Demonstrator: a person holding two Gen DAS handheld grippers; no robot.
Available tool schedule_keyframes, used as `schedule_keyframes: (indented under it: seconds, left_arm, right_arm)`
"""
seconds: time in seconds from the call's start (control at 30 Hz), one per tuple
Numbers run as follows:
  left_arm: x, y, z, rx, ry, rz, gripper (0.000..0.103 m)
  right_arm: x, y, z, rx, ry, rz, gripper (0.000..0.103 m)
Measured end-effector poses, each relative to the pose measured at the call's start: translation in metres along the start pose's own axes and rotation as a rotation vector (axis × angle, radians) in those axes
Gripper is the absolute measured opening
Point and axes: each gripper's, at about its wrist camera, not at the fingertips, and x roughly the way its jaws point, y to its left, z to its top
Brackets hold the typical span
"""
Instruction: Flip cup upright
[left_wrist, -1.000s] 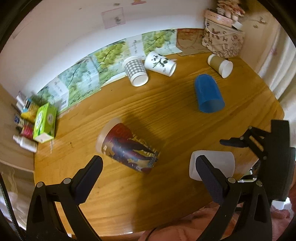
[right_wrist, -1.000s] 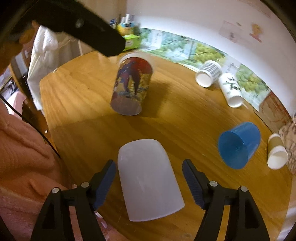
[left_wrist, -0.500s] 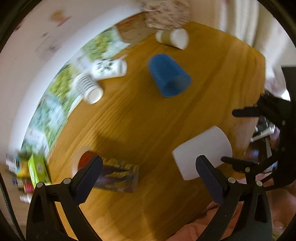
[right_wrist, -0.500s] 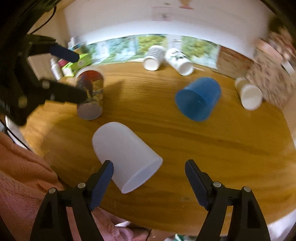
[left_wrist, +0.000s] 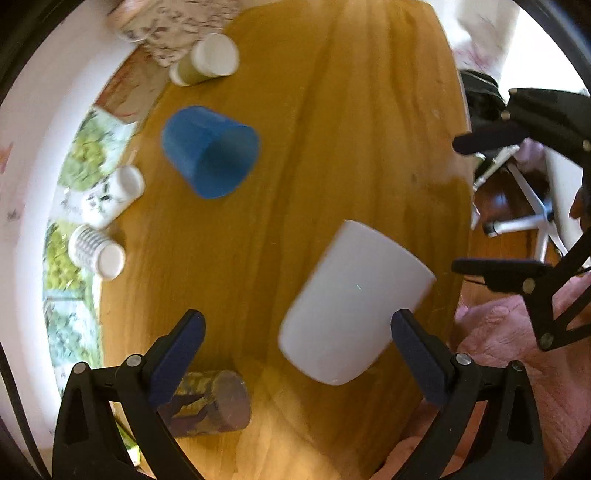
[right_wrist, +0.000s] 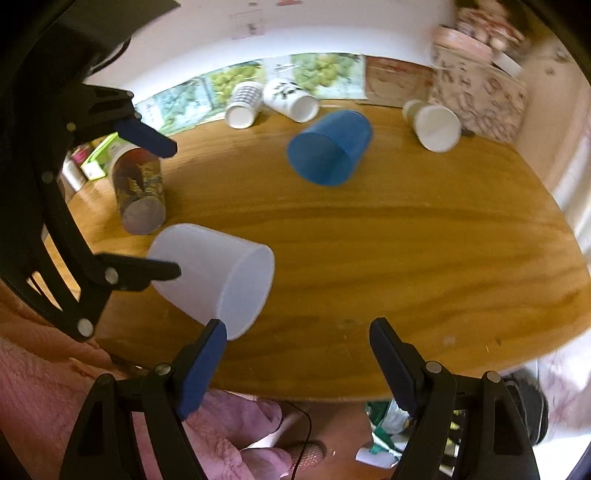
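My left two-finger gripper is a matte black plastic frame of open triangular struts, joined by round silver screws at the pivots. Dark blue pads with a fine ribbed texture line the inner faces of its fingers. My right two-finger gripper is built alike: black struts, silver screw heads, blue ribbed pads. I wear a fuzzy pink fleece garment, and a thin black cable runs across it.
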Motion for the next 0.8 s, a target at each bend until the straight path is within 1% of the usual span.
schedule_keyframes:
  seconds: [0.13,0.23,0.37,0.5,0.53,0.6,0.7,0.8]
  left_arm:
    - [0.012,-0.010,0.005,0.052,0.035,-0.006,0.101]
    - [0.018,-0.015,0.010,0.071,0.052,-0.021,0.101]
    - [0.029,-0.020,0.017,0.063,0.081,-0.038,0.101]
    - [0.038,-0.023,0.021,0.034,0.113,-0.061,0.100]
    - [0.039,-0.022,0.021,0.024,0.120,-0.072,0.099]
    - [0.043,-0.020,0.022,0.000,0.137,-0.100,0.091]
    - [0.046,-0.019,0.024,-0.039,0.157,-0.140,0.083]
    - [0.044,-0.020,0.025,-0.069,0.157,-0.160,0.082]
  right_arm:
    - [-0.005,-0.005,-0.007,0.049,0.004,-0.025,0.080]
    - [-0.008,-0.008,-0.013,0.078,0.008,-0.041,0.080]
    - [-0.012,-0.009,-0.021,0.112,0.018,-0.056,0.080]
    - [-0.017,-0.009,-0.031,0.129,0.030,-0.067,0.080]
    - [-0.018,-0.009,-0.033,0.133,0.033,-0.067,0.080]
    - [-0.018,-0.010,-0.035,0.139,0.035,-0.067,0.080]
    - [-0.020,-0.009,-0.035,0.139,0.033,-0.065,0.080]
    - [-0.021,-0.009,-0.036,0.132,0.030,-0.059,0.080]
